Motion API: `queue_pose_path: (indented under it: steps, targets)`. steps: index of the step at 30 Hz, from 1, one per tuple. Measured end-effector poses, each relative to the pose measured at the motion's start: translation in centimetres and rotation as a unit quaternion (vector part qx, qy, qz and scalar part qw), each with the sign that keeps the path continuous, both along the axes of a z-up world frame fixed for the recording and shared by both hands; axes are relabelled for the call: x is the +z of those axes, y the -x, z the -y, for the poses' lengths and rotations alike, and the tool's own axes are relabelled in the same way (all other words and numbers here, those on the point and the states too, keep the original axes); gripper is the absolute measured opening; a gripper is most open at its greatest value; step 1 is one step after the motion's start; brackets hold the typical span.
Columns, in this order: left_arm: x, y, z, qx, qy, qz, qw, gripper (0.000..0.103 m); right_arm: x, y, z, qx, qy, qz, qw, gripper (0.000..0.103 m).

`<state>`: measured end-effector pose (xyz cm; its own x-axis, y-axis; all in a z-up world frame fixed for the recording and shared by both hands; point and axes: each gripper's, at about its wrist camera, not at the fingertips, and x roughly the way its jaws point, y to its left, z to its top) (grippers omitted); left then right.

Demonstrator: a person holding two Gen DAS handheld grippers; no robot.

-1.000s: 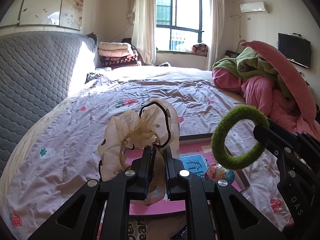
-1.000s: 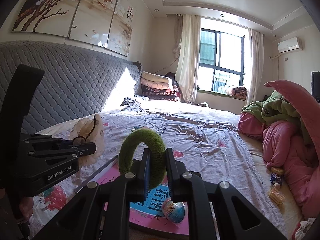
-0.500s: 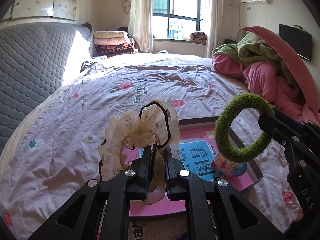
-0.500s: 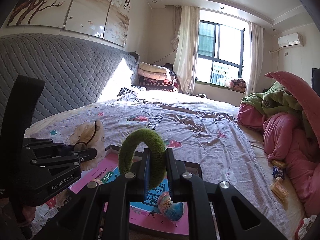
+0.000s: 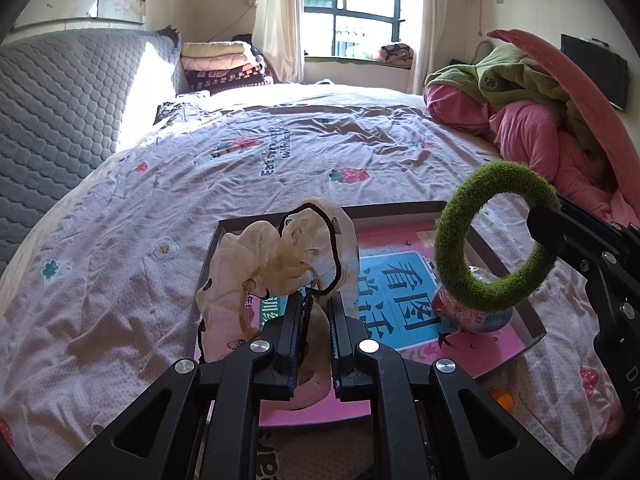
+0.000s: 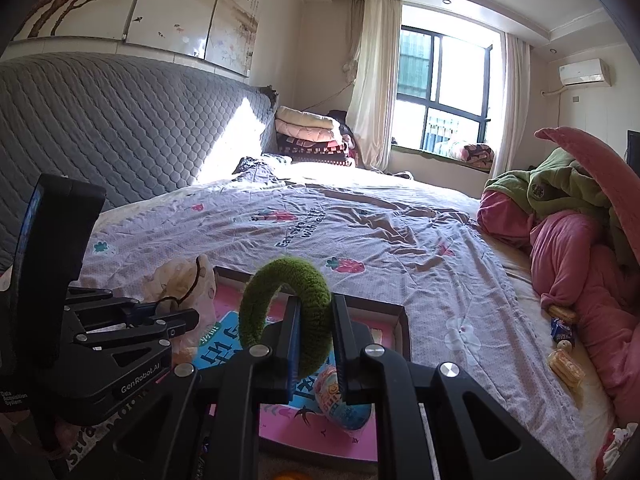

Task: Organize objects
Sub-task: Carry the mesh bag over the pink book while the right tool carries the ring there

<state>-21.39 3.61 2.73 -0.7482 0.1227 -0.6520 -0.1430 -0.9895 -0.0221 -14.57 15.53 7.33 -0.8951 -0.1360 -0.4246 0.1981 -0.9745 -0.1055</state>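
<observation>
My left gripper is shut on a beige sheer hair scrunchie with a black elastic, holding it above the left part of a shallow box with a pink and blue printed bottom. My right gripper is shut on a fuzzy green ring, also above the box; the ring shows in the left wrist view. A colourful egg-shaped toy lies in the box under the ring, also in the left wrist view. The left gripper and scrunchie appear at left in the right wrist view.
The box lies on a lilac strawberry-print bedsheet. Pink and green bedding is piled at right, with snack packets beside it. A grey quilted headboard runs along the left. Folded blankets are stacked at the far end.
Both grippers have tilted down and moved forward over the box, each still holding its item. More of the box and sheet shows now.
</observation>
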Motion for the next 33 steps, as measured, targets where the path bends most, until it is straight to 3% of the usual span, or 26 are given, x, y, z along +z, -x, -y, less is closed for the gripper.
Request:
queue_pose_path:
  steps: [23,33]
  targets:
    - [-2.6,1.2,-0.6,-0.013,-0.007,0.038,0.9992,0.014,-2.7,1.4,0.5,-0.002,-0.022,0.046,0.999,0.015]
    - [-3.5,1.7,-1.7,-0.029,0.008,0.055,0.998,0.014,-3.9,1.6,0.8,-0.001,-0.036,0.071,0.997,0.015]
